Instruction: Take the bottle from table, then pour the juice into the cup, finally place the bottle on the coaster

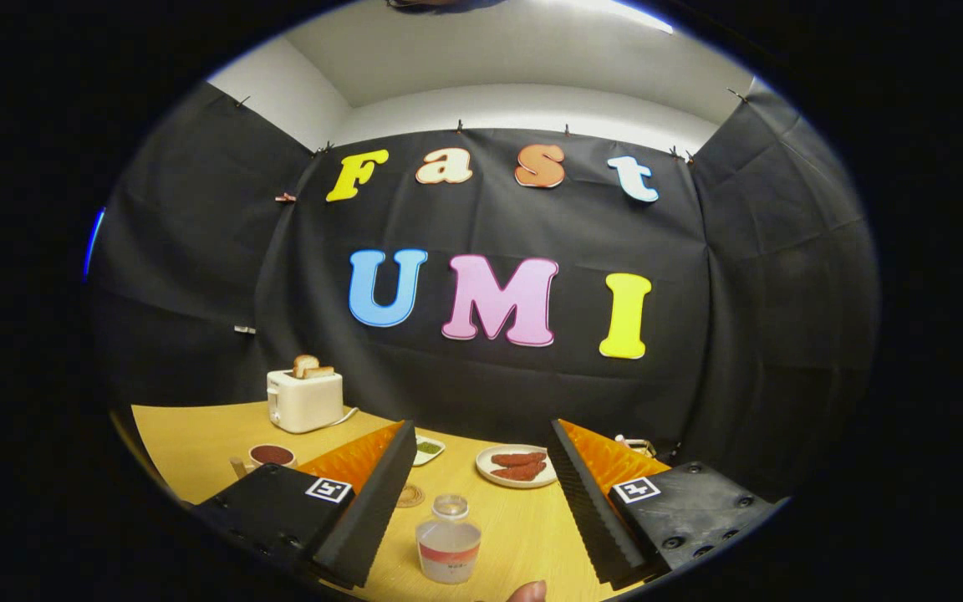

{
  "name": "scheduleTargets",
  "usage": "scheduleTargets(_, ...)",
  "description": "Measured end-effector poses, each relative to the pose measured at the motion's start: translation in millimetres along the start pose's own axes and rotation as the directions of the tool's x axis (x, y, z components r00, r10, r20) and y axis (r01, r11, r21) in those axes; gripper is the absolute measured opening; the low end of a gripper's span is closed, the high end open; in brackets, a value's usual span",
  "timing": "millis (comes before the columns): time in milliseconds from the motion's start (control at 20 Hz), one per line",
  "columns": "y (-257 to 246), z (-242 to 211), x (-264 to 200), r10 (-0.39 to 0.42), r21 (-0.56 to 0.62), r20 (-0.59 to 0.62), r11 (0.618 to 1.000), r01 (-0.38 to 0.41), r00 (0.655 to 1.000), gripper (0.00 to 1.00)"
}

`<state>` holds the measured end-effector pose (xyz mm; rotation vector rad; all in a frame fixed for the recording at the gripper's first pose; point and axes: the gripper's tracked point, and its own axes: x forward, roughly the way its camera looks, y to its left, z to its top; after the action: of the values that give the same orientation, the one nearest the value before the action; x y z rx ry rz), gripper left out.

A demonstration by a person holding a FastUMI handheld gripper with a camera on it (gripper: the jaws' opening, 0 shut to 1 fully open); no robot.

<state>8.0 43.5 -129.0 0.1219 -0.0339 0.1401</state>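
We hold the gripper [477, 502] with its fingers spread wide, ready to take the bottle [448, 539], which stands upright between them on the tabletop [523, 527]. Just beyond lies the coaster [409, 497]; the cup [272, 456] waits left, farther back.

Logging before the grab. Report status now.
Claw open, fingers either side of the bottle, not touching. Bottle upright on table. Coaster just beyond it. Fingertip near the bottle.
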Motion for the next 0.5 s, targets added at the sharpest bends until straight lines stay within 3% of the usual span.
scheduleTargets(500,16,-115,1,-0.023,0.030,-0.109,0.999,0.026,0.994,0.97)
